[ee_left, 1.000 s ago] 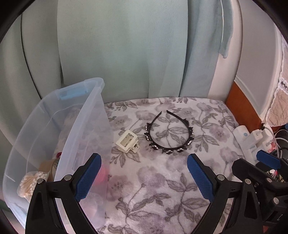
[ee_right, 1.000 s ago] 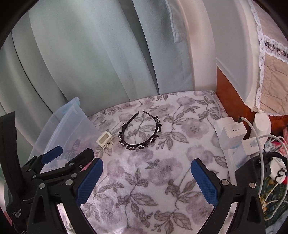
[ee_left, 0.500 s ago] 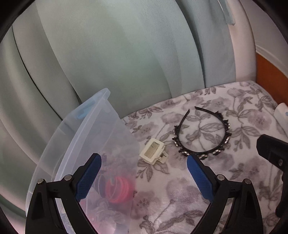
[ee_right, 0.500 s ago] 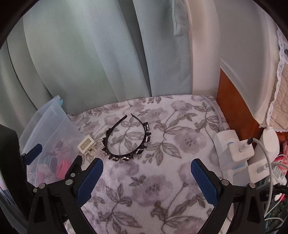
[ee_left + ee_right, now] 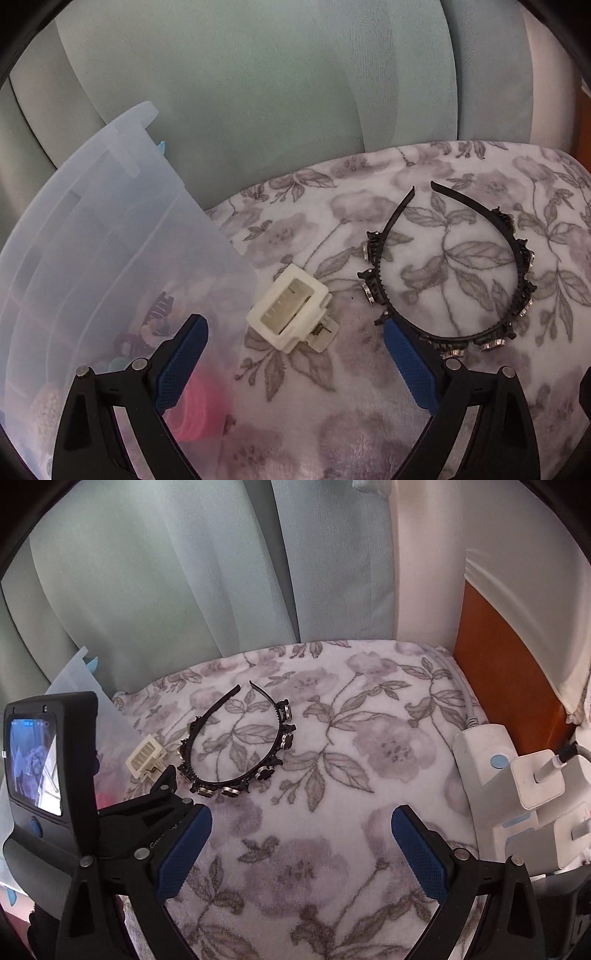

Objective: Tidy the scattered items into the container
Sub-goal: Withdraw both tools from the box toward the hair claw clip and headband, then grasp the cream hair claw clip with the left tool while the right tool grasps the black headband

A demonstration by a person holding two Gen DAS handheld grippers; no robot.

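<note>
We see a cream hair claw (image 5: 291,308) lying flat just beside our translucent container (image 5: 110,258); near it, apart, a black jewelled headband (image 5: 448,273) lies flat, ends pointing away.

Home bedroom, floral blanket (image 5: 314,849), pale curtains (image 5: 184,572), hair accessories

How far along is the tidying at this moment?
Partly done: the clear bin already holds several items, including pink hair ties. Nothing is in hand; the left gripper and right gripper are both open and empty. Still left on the floral blanket: the cream hair claw and the black headband. The left gripper points toward the claw.
</note>
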